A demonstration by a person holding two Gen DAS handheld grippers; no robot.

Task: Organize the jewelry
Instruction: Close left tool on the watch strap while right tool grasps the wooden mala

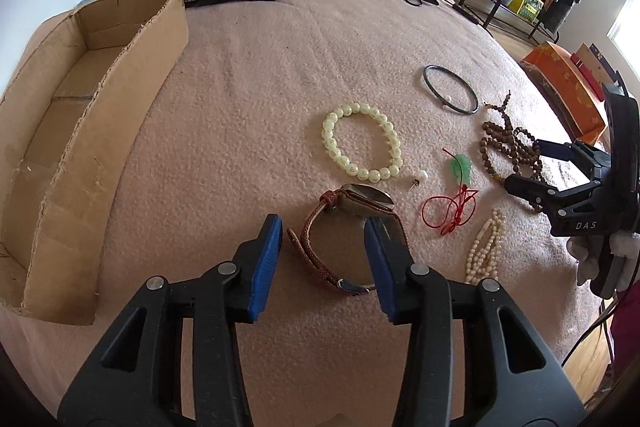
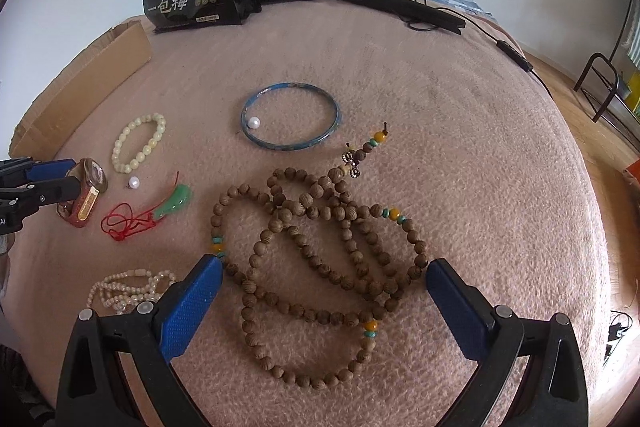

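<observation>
The left hand-held gripper (image 1: 326, 259) straddled the red woven-strap watch (image 1: 348, 227) at twelve o'clock on the pink blanket (image 1: 248, 99), pads not yet pinching; the right hand-held gripper (image 2: 324, 303) spread wide over looped brown wooden prayer beads (image 2: 320, 247). Loose loops risked snagging; the cardboard box (image 1: 80, 131) waited at ten o'clock.

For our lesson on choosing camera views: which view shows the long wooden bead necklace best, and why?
The right wrist view: the wooden bead necklace lies whole and close, its loops spread between the open right gripper, with orange and turquoise spacers clear. The left wrist view shows the necklace only small near the edge, partly hidden behind the right gripper.
</observation>
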